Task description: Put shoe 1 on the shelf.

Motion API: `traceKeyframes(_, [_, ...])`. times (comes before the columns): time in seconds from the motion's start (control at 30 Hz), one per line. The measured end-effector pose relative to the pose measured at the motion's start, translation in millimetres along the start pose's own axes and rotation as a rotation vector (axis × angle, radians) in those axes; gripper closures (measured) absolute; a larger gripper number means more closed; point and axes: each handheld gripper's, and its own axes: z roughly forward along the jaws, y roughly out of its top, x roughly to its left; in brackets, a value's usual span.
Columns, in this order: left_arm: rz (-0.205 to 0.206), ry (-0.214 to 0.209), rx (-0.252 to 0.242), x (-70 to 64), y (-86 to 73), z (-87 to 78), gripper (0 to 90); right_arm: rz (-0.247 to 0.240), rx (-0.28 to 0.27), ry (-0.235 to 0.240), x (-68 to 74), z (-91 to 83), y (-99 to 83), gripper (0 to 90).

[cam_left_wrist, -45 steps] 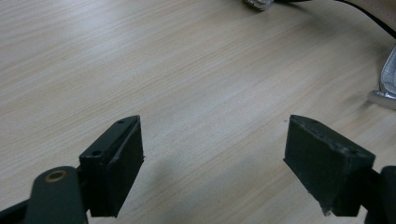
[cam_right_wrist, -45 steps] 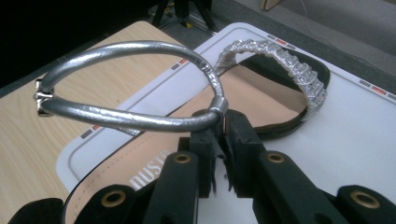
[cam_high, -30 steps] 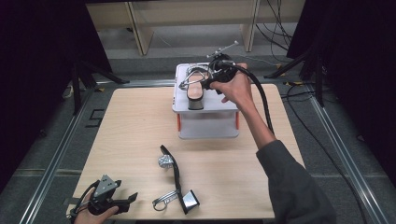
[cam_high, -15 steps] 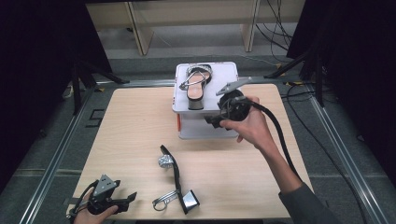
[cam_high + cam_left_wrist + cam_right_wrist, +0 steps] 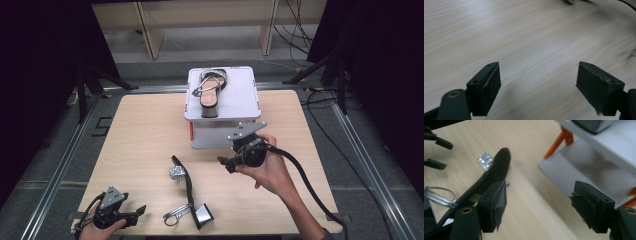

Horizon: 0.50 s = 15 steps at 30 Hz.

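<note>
Right gripper [image 5: 227, 162] withdrawn from shelf [image 5: 240, 100] toward table (jaws apart, empty); left gripper [image 5: 135, 212] open.

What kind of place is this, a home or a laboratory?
Probably a lab recording station: a wooden table ringed by metal rails, dark curtains at the sides, loose cables on the floor.

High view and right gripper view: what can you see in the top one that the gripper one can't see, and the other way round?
The high view alone gives the whole sandal on top of the white rack, the person's hands, and the right gripper from outside. The right gripper view alone gives a close look between its own wide-open jaws, with nothing between them, and the rack's orange legs. Both show the wooden table, the second black sandal lying on it, its shiny buckle, and the left gripper.
</note>
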Motion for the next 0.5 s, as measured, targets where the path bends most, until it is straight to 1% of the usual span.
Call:
traceKeyframes(0.03, [0.002,0.001,-0.005,-0.2,0.1,0.2,19.1,-0.011,-0.003,0.001,1.3,2.2,-2.7,28.6])
traceKeyframes(0.07, [0.002,-0.001,-0.003,-0.1,0.3,0.2,19.1,0.004,0.016,0.019,4.9,5.6,-6.1,28.1])
traceKeyframes(0.1, [-0.013,-0.006,-0.013,-0.9,0.9,0.4,19.1,0.019,0.024,0.019,7.1,7.2,-8.1,27.9])
traceKeyframes(0.13, [-0.015,-0.003,-0.016,-0.8,1.4,-0.1,19.1,0.011,0.017,0.015,9.3,10.8,-10.8,27.0])
traceKeyframes(0.17, [-0.001,0.003,-0.010,0.5,1.9,-0.5,19.1,0.041,0.013,0.026,12.3,13.5,-13.0,26.7])
traceKeyframes(0.2, [-0.012,-0.001,-0.016,-0.2,2.1,0.3,19.1,0.052,0.018,0.061,14.7,18.7,-15.9,26.7])
traceKeyframes(0.23, [-0.008,-0.004,-0.016,0.1,1.6,1.0,19.1,0.059,0.025,0.094,17.3,24.7,-18.7,26.8])
traceKeyframes(0.27, [-0.005,-0.005,-0.010,0.3,1.2,0.9,19.1,0.061,0.018,0.122,19.9,33.7,-22.0,27.1])
traceKeyframes(0.3, [-0.007,-0.006,-0.011,0.0,0.8,1.0,19.1,0.069,0.035,0.130,21.0,36.5,-22.9,27.2])
traceKeyframes(0.33, [-0.008,-0.006,-0.012,-0.1,0.7,0.9,19.1,0.063,0.046,0.123,23.0,41.9,-24.4,27.2])
traceKeyframes(0.37, [-0.013,-0.007,-0.017,-0.5,1.0,0.5,19.1,0.067,0.054,0.111,26.2,47.0,-26.0,27.2])
traceKeyframes(0.4, [-0.006,-0.005,-0.019,-0.7,1.5,-0.2,19.1,0.041,0.062,0.113,27.8,51.3,-26.9,27.0])
traceKeyframes(0.43, [-0.002,-0.006,-0.018,-0.8,1.6,-0.2,19.1,0.042,0.085,0.122,29.9,53.2,-27.3,27.0])
traceKeyframes(0.47, [-0.003,-0.011,-0.017,-0.9,1.4,0.4,19.0,0.035,0.081,0.126,32.0,56.6,-28.6,27.0])
traceKeyframes(0.5, [0.006,-0.009,-0.012,-0.5,1.5,0.5,19.1,0.020,0.100,0.124,32.6,57.4,-28.7,27.0])
